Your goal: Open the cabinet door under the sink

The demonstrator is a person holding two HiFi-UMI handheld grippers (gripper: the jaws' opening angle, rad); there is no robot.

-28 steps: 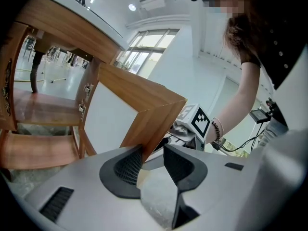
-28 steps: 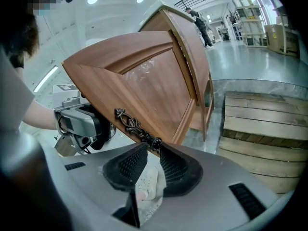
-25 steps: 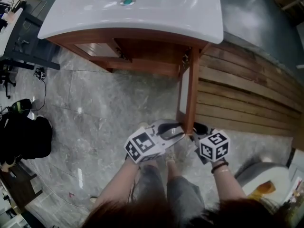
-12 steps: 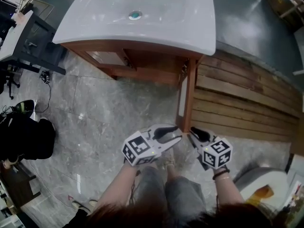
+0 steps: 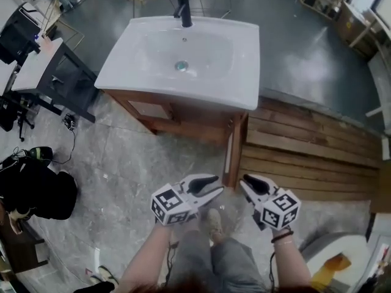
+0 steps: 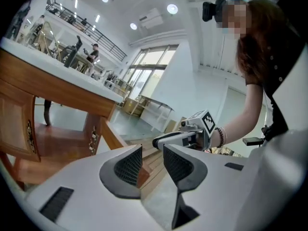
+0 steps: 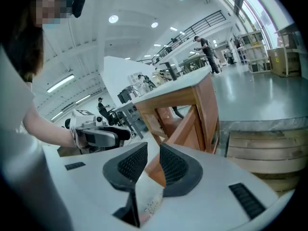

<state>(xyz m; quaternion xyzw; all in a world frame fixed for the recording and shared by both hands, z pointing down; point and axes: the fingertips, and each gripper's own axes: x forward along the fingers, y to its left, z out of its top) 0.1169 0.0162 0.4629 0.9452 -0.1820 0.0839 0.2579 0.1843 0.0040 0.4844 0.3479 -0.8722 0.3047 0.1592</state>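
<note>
Two handheld grippers low in the head view, one on either side of the free edge of the cabinet door. Door standing open, swung out from the wooden cabinet toward the person, seen edge-on, hinged at the cabinet's right front post beneath the right front corner of the white sink. Just left of the door's edge, the left gripper: jaws parted, ribbed pads bare, nothing clamped, only the door's wood showing beyond the gap. Just right of the edge, the right gripper: jaws likewise apart and empty, pads pressing on nothing, the same brown edge visible past them. Each tipped forward and slightly down, with a marker cube at its rear, near the person's wrist. Dark faucet upright at the sink's back rim, round drain in the middle of the basin. Grey marble floor beneath the cabinet and the person's legs; slatted wooden platform to the right of the door; black bag well apart at the left.
</note>
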